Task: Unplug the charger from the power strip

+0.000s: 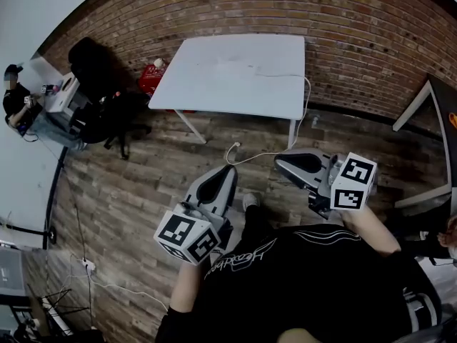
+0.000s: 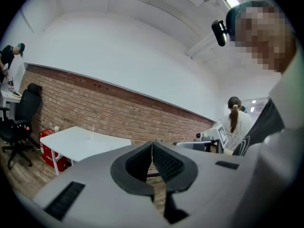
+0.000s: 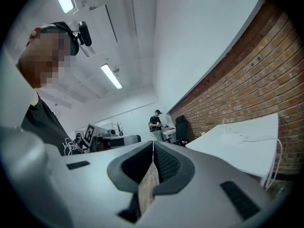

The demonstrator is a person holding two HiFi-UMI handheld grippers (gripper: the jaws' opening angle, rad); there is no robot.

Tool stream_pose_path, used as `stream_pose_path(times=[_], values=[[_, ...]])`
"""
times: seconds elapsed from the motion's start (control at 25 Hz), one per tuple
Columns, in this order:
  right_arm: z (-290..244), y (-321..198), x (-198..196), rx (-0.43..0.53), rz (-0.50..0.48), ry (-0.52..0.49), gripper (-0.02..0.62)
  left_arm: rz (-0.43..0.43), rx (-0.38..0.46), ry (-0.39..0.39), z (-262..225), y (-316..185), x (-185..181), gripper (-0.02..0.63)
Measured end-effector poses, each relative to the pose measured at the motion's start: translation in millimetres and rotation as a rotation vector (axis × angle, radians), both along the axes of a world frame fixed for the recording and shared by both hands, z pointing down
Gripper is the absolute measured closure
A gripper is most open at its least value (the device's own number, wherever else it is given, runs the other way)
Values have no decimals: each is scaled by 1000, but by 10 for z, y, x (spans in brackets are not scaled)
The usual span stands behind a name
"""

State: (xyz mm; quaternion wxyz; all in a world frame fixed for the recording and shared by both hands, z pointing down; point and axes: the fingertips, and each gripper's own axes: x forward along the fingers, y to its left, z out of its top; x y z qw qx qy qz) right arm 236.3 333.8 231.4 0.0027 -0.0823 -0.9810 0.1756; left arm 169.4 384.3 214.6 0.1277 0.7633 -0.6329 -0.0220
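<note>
Holding both tools low and close against the body, the person stands back from the white surface, which sits ahead against the brick wall. The left hand-held gripper has its 2 jaws pressed fully together with nothing between them, and the right hand-held gripper is likewise closed and empty. That suits a carrying posture, not a grasp. Both point roughly level toward the surface, so they are probably being brought up to it with nothing yet to hold. The charger and power strip are too small to pick out for certain. They most likely lie on the surface, where a thin white cable starts, drops over the right edge and trails onto the wooden floor. From this far away neither tool touches anything. The jaws will need to open before 1 can pin the strip while the other pulls the charger.
</note>
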Motion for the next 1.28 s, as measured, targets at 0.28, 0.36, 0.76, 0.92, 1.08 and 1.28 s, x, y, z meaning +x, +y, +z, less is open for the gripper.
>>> stream_pose_path(times=[0.28,0.36,0.76,0.92,1.08,1.28], values=[[139,-979,-982,-91,71,14,598,60,-78,16,146,-1023,-1103,599],[177,-1291,-1285,-108,100,22,598,76,-95,-5,157,-1334,-1452,598],[433,-2456,-2424,-91,255,118,598,131,-147,83,485,-2406,-2818,598],[643,-2702,-2547,-92,301,160,598,145,-172,107,712,-2659,-3014,598],[793,-2861,-2557,-122,326,188,598,162,-201,127,889,-2871,-3050,598],[860,-3112,-2596,-138,335,189,598,160,-223,128,1000,-3140,-3097,598]])
